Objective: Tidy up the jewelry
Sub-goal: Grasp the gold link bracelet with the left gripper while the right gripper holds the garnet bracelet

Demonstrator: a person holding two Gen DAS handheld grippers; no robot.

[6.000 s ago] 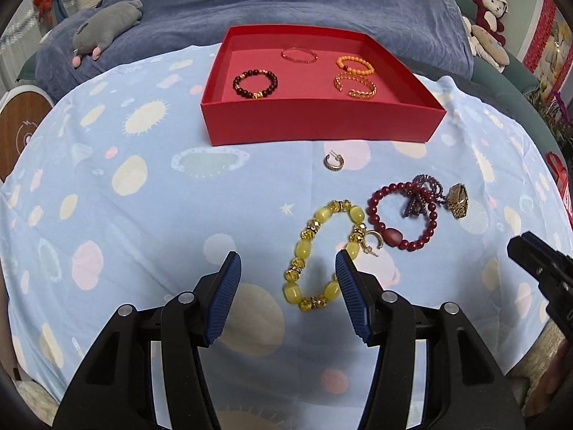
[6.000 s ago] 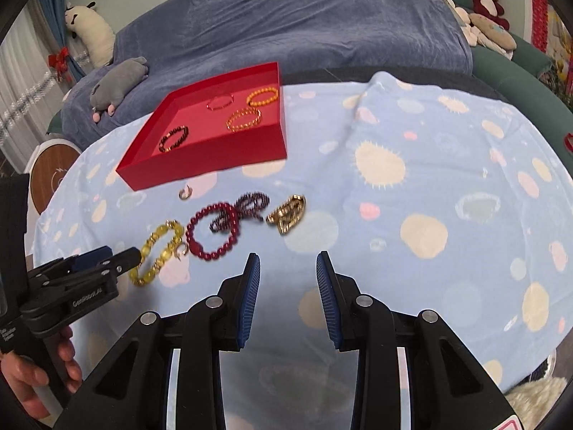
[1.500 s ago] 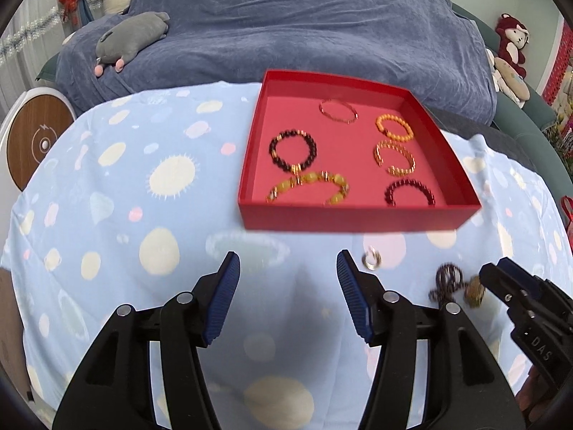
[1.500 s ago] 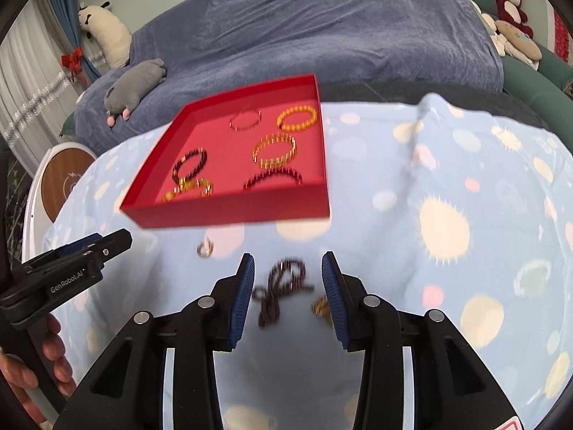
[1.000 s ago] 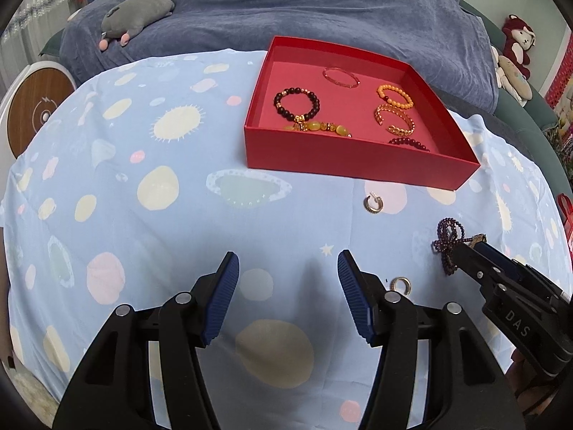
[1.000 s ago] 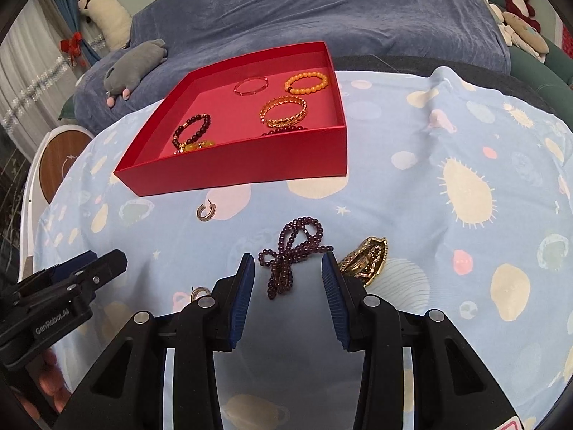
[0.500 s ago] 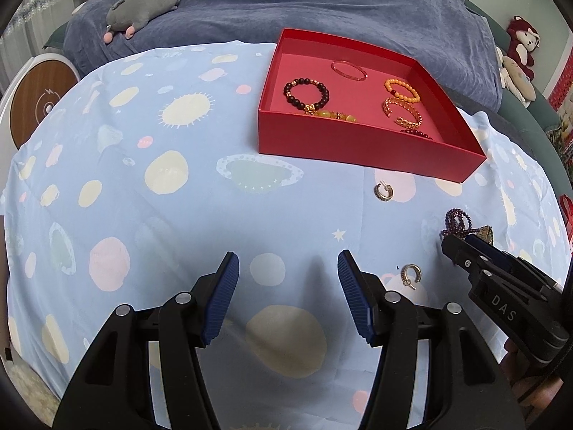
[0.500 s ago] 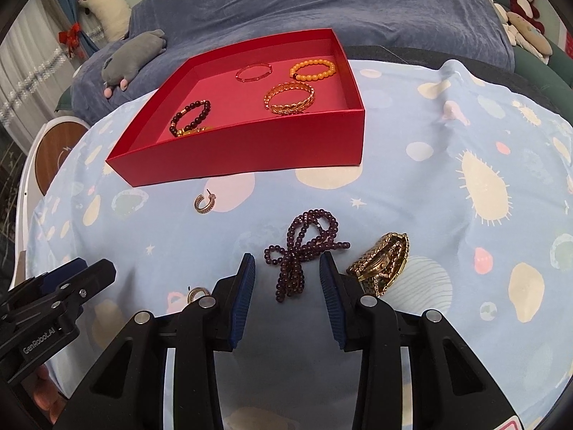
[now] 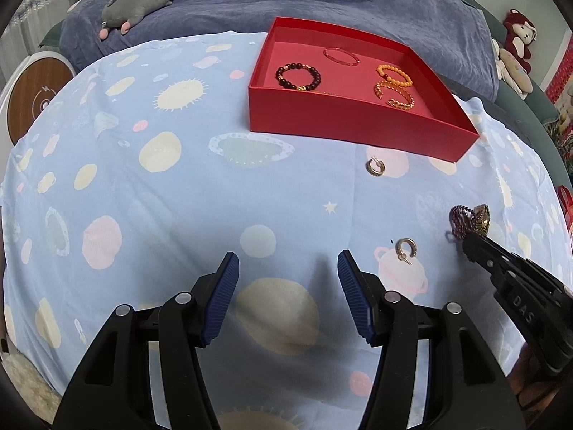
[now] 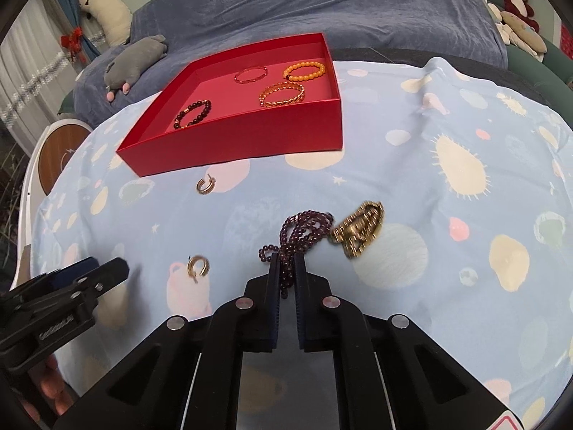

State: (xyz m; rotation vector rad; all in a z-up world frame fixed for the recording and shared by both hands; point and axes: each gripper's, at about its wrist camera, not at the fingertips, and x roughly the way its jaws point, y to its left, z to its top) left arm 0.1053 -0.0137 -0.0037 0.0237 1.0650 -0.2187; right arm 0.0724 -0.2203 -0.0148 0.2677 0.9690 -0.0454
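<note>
right gripper [image 10: 285,268] clamped, left gripper [image 9: 286,283] held open

the right gripper's jaws had just been closing and stood nearly together, pinching a strand of dark purple beads [image 10: 304,231] between the pads, the tool angled steeply downward. the left gripper pointed down at a similar slant, its blue-padded fingers [image 9: 222,297] apart with nothing between them. bare fingertips of the person's left hand [image 10: 53,392] showed beneath its handle.

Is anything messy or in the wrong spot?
Yes. Two gold earrings lie apart on the cloth, outside the red box where the bracelets sit in order. The purple beads are bunched in a tangle, pinched by the right gripper, with a gold piece beside them.
</note>
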